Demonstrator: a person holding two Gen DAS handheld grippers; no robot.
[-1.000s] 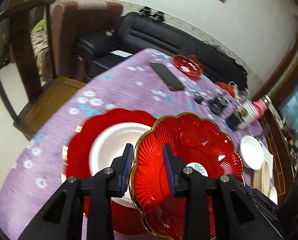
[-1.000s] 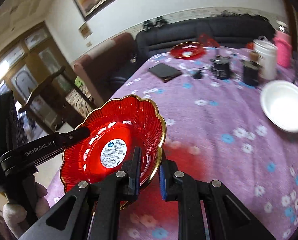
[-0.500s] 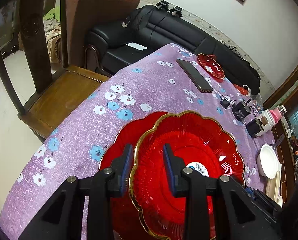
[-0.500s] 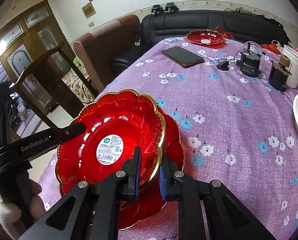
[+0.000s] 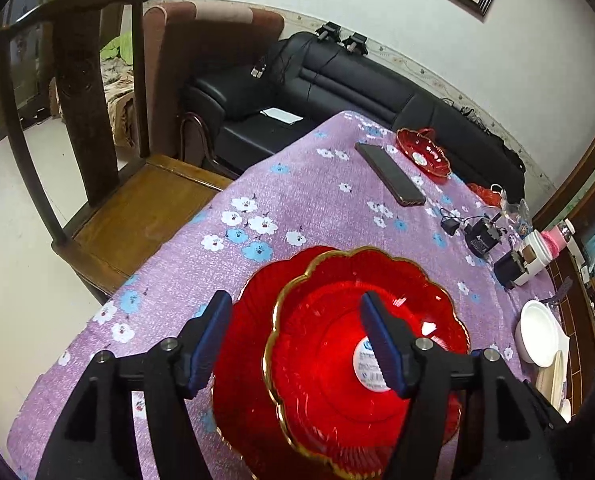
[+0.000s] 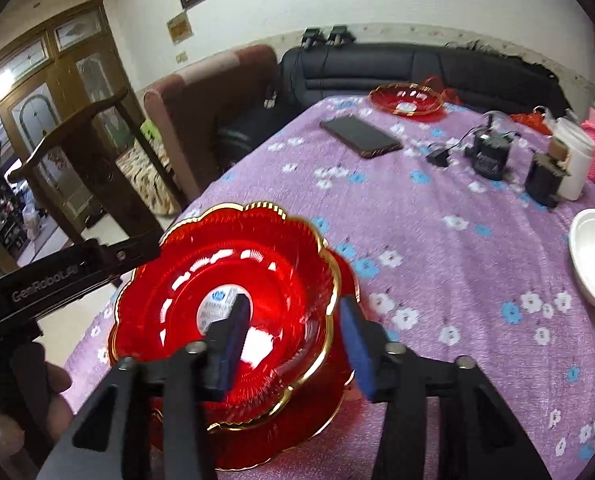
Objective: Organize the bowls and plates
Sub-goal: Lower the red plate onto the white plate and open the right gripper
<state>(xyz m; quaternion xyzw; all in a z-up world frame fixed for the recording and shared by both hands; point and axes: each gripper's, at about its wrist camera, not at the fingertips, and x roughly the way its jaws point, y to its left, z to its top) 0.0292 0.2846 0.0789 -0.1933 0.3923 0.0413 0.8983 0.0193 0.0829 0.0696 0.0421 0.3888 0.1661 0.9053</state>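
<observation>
Left wrist view: red bowl (image 5: 337, 344) with gold scalloped rim sits on a larger red plate (image 5: 241, 340) at the near corner of the table (image 5: 317, 200), on the side by the wooden chair (image 5: 97, 168). Round white label at the bowl's centre. Left gripper (image 5: 297, 340) jaws are opening; they straddle the bowl's rim, one pad outside over the plate, one inside over the bowl, neither pressing.

Right wrist view: same bowl (image 6: 233, 300), slightly blurred, on the plate (image 6: 337, 400). Right gripper (image 6: 293, 344) jaws also opening, straddling the opposite rim with a gap on both sides; bowl not held. Left gripper's black finger (image 6: 109, 258) reaches the bowl's far rim; a hand (image 6: 29, 408) shows below it.

Surroundings: purple flowered cloth covers the table. White bowl (image 6: 593, 256) at the right edge. Phone (image 6: 361, 136) and a second red bowl (image 6: 407, 98) near the far edge. Black chargers (image 6: 491, 152) and a white cup (image 6: 575, 160) toward the far right corner. Black sofa (image 6: 417, 68) beyond.
</observation>
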